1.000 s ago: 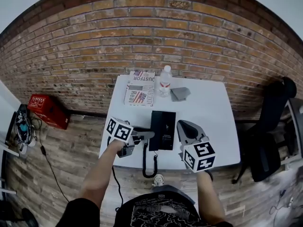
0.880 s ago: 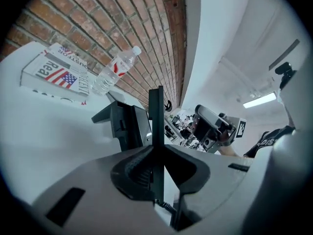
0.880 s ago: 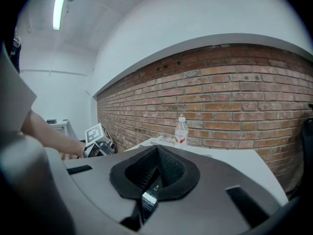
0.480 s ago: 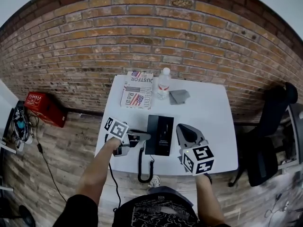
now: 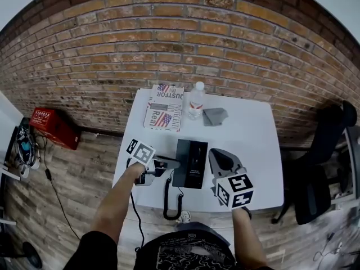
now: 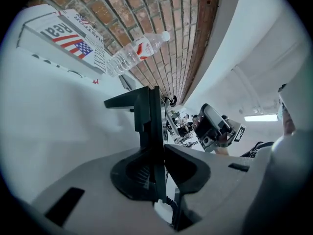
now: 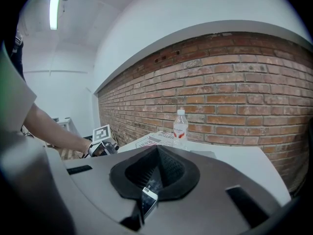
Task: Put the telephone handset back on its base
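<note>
White table (image 5: 247,139) by brick wall (image 5: 169,49) — capped bottle (image 5: 195,100), contents unclear; left gripper (image 6: 157,155) near level, jaws just easing apart on handset (image 6: 146,111) by base (image 5: 191,163); right gripper (image 7: 154,170) hovering — closed, empty.

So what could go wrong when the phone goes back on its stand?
The curly cord hangs over the front edge of the table, so it might tug the handset sideways. The left gripper is rolled to one side as it holds the handset, so it could land crooked on the base. Nothing steadies the base, so it might slide.
</note>
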### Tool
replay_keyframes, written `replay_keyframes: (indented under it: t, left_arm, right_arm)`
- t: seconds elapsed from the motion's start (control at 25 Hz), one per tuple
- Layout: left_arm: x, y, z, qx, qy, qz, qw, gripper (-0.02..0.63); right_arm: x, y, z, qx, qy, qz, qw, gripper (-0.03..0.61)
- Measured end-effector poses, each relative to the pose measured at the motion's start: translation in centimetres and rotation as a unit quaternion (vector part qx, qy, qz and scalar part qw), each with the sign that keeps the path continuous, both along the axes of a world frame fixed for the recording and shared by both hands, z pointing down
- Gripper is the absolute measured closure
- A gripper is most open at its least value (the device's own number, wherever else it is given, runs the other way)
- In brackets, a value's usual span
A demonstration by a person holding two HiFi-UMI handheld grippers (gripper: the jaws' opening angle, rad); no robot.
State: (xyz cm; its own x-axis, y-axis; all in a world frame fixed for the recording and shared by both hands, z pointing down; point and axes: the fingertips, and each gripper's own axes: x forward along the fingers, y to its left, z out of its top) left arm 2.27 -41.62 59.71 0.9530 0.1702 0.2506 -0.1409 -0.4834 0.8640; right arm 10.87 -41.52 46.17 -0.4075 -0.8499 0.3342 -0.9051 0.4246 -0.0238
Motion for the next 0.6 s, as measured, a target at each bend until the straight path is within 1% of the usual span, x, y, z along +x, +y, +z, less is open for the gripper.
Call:
replay_keyframes:
  t: [0.16,0.44,0.6]
  left_arm:
    - [-0.1,0.0,0.2,-0.007,0.007,-0.001,0.9999,0.537]
    - [-0.2,-0.3,0.5,-0.008,0.016,-0.007,0.9998,0.537]
    - [-0.3,-0.6,0.7,-0.014,0.016,-0.022,0.9995,0.515]
  right_arm:
    - [0.0,-0.3,0.3,-0.001,-0.001,-0.002,1.0,0.577]
    - [-0.3,-0.8,0.6,-0.004,-0.003,-0.009,1.0,0.577]
    - [-0.4,-1.2,0.9,-0.006,-0.008,-0.015,1.0,0.577]
